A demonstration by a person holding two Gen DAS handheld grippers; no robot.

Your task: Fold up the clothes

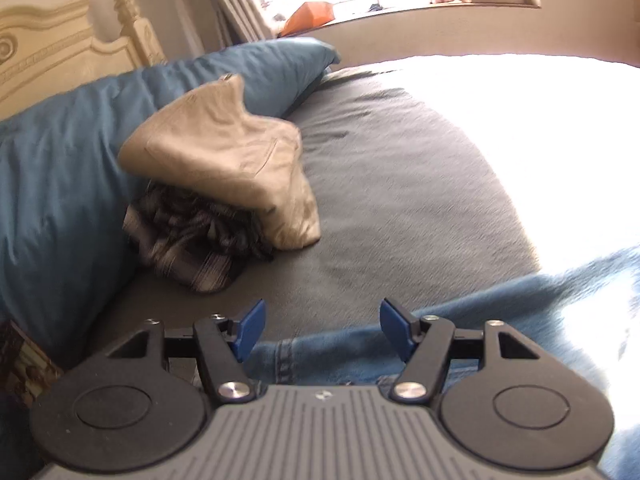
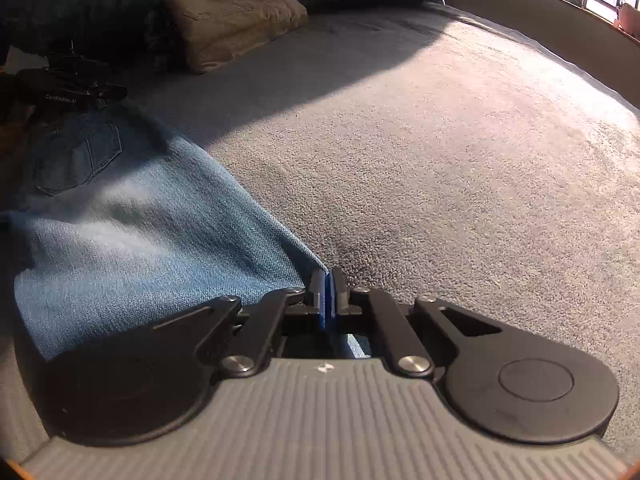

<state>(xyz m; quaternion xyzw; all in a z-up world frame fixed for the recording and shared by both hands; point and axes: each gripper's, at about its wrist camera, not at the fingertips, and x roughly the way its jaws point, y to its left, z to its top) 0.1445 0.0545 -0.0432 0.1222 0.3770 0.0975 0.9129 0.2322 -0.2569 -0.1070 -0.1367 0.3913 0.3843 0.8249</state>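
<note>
Blue jeans (image 2: 140, 248) lie spread on the grey blanket (image 2: 440, 140), back pocket facing up. My right gripper (image 2: 328, 276) is shut, its blue pads pinching the jeans' near edge. In the left wrist view the jeans (image 1: 500, 312) run under and to the right of my left gripper (image 1: 323, 312), which hovers open above their waistband end with nothing between its fingers. That same left gripper (image 2: 72, 88) shows as a black body at the jeans' far end in the right wrist view.
A folded beige garment (image 1: 224, 152) rests on a dark striped one (image 1: 192, 240) against blue pillows (image 1: 60, 168). Behind stand a cream headboard (image 1: 52, 48) and a sunlit window sill (image 1: 400, 4). Bright sun falls on the blanket (image 1: 400, 184) to the right.
</note>
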